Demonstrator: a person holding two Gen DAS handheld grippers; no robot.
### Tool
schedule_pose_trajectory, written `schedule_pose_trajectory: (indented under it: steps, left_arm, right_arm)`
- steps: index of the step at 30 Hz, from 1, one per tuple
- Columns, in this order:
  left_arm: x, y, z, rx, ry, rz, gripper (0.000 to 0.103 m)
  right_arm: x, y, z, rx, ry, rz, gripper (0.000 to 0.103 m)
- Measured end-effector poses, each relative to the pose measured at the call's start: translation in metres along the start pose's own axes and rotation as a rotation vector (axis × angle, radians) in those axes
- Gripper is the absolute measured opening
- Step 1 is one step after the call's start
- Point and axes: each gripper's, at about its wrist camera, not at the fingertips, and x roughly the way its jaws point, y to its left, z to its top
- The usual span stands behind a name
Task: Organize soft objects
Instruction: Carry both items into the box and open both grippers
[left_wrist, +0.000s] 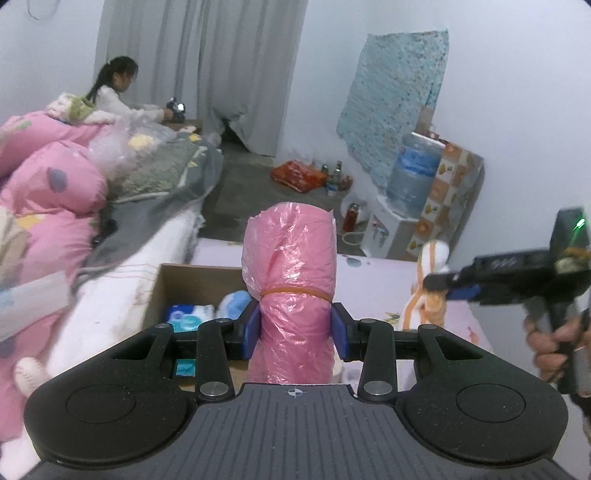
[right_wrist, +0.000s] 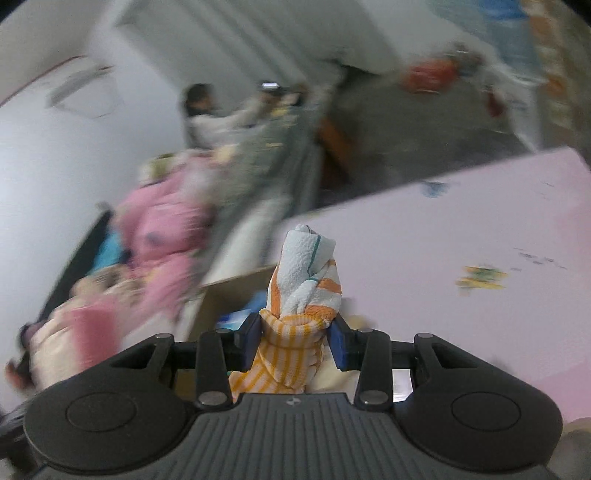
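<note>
The left gripper (left_wrist: 295, 328) clamps a pink bag roll (left_wrist: 291, 273); the right gripper (right_wrist: 293, 341) grips a rolled striped towel (right_wrist: 306, 284). The near cardboard box (left_wrist: 192, 284) holds blue-and-white soft packs (left_wrist: 192, 315), perhaps tissues.

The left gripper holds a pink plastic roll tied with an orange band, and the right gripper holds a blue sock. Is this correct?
Not quite. The left gripper does hold the pink roll with the orange band, but the right gripper holds an orange-and-white striped cloth bundle, not a blue sock. The right wrist view shows it.
</note>
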Motion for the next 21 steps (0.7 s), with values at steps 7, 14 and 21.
schedule_pose_trajectory:
  steps: [7, 14, 21]
  left_arm:
    - [0.004, 0.03, -0.017, -0.029, 0.04, 0.05, 0.039]
    - [0.053, 0.067, -0.037, -0.045, 0.185, 0.105, 0.039]
    - [0.096, 0.09, -0.05, -0.015, 0.31, 0.164, 0.039]
  right_arm:
    - [0.043, 0.081, -0.019, -0.12, 0.127, 0.128, 0.011]
    - [0.133, 0.117, -0.034, -0.147, 0.307, 0.087, 0.011]
    - [0.209, 0.123, -0.055, -0.169, 0.46, -0.035, 0.011]
